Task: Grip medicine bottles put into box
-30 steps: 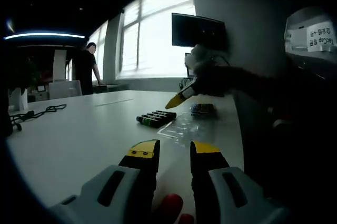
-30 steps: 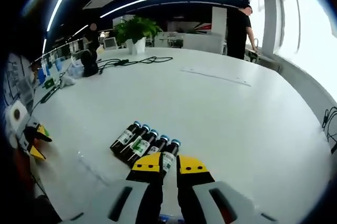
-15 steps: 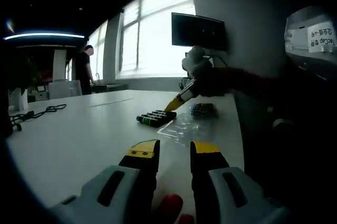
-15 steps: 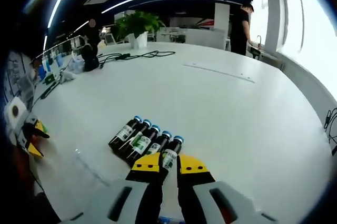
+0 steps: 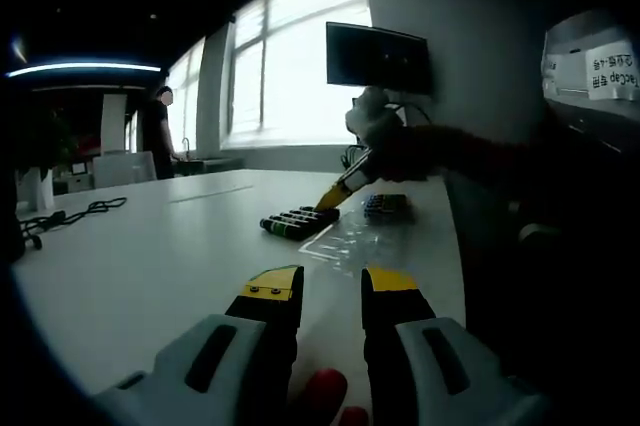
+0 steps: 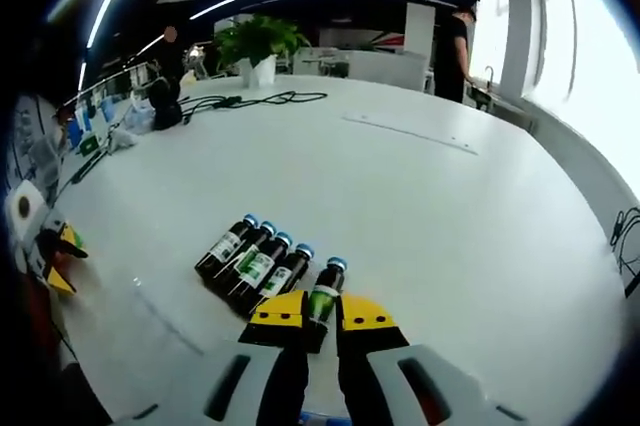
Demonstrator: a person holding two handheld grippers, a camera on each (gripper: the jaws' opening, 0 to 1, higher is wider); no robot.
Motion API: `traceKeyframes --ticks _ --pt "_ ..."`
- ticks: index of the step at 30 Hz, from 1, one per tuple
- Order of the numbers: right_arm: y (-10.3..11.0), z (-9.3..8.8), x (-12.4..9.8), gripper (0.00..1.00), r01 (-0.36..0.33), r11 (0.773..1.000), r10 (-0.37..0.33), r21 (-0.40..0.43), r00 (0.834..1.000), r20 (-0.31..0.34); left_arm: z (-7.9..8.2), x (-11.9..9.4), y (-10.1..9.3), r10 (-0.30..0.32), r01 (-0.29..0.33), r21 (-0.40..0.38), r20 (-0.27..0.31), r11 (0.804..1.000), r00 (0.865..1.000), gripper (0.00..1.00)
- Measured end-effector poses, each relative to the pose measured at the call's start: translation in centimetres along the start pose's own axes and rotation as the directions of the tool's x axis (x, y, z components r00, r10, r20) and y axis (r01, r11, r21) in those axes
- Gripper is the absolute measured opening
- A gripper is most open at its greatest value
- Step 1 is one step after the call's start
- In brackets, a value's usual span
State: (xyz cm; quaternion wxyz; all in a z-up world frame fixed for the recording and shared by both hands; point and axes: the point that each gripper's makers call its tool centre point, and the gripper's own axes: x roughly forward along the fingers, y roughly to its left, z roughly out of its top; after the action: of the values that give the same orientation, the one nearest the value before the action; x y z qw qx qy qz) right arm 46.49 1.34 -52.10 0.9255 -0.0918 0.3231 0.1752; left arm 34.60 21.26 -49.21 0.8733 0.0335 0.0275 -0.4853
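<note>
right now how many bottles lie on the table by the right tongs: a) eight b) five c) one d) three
b: the right gripper view shows five bottles lying side by side on the white table, the nearest one between the right tongs.

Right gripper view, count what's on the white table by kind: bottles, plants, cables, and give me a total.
Medicine bottles: 5, lying side by side, one between the right gripper jaws
Potted plant: 1
Black cable: 1
Total: 7
</note>
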Motion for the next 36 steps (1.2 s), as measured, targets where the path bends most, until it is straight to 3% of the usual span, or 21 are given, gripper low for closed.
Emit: traceKeyframes --ticks 15,21,36 --pt "-0.6 -0.5 0.6 0.07 0.009 1.000 -0.009 -0.014 0.999 -0.043 0.0 0.0 0.1 0.002 -0.002 0.000 -0.001 1.000 1.000 0.17" --pt "-1.3 -0.6 0.5 0.06 0.050 0.998 -0.052 -0.029 0.998 -0.042 0.0 -0.1 0.0 0.000 0.000 0.000 0.000 1.000 1.000 0.17" --pt "-1.2 0.7 -0.9 0.06 0.060 0.998 -0.060 0.013 0.998 0.023 0.0 -0.1 0.0 0.001 -0.001 0.000 0.002 1.000 1.000 0.17"
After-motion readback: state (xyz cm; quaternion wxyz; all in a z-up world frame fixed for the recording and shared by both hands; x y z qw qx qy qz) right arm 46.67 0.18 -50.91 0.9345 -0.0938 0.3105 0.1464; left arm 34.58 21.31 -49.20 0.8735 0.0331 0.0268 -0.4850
